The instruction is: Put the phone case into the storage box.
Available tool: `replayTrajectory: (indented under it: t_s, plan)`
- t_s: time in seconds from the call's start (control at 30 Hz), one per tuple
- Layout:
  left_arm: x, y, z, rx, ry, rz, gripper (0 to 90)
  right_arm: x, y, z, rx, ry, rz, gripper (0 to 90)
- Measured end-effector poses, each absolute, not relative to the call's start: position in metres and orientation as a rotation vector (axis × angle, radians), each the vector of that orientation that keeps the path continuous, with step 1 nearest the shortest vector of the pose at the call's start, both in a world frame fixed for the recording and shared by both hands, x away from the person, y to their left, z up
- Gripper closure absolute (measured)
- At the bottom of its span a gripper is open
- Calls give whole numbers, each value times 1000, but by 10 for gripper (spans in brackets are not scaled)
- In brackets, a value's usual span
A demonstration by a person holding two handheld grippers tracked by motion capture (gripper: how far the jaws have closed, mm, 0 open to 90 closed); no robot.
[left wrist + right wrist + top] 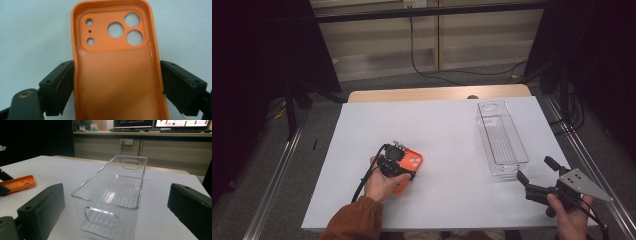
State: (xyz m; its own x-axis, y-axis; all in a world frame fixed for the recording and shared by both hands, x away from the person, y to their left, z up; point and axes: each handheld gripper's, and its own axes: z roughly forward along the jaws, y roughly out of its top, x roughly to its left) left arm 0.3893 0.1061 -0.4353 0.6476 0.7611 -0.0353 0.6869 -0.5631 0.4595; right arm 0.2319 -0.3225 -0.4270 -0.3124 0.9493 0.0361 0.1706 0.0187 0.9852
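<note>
Nearest to us, our left gripper (396, 165) straddles the orange phone case (117, 75), which lies inner face up on the white table sheet (437, 150). In the left gripper view the two jaws sit against the case's long sides below the camera cut-outs — gripping it, as far as we can judge, though how firmly we cannot tell. Our right gripper (539, 175) hangs near the table's right edge with its jaws spread wide and nothing between them, aimed at the near end of the clear plastic bin (112, 195). The bin stands upright and empty, well apart from the case, its long axis running away from us.

The step in hand looks like lifting the case. To do it well we should squeeze only enough to hold — a soft case bows if pinched hard — and raise it level before carrying it across. The right gripper could steady the bin by its near handle slot.
</note>
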Motion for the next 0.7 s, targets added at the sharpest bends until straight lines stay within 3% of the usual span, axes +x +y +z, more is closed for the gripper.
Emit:
replayTrajectory:
  t_s: [0.5, 0.7]
  plan:
    - [372, 104, -419, 2320, 1015, 316, 157, 234, -324, -428, 1213, 1552, 1391, 3]
    - [365, 105, -412, 2298, 961, 412, 158, 234, -324, -427, 1200, 1564, 1379, 3]
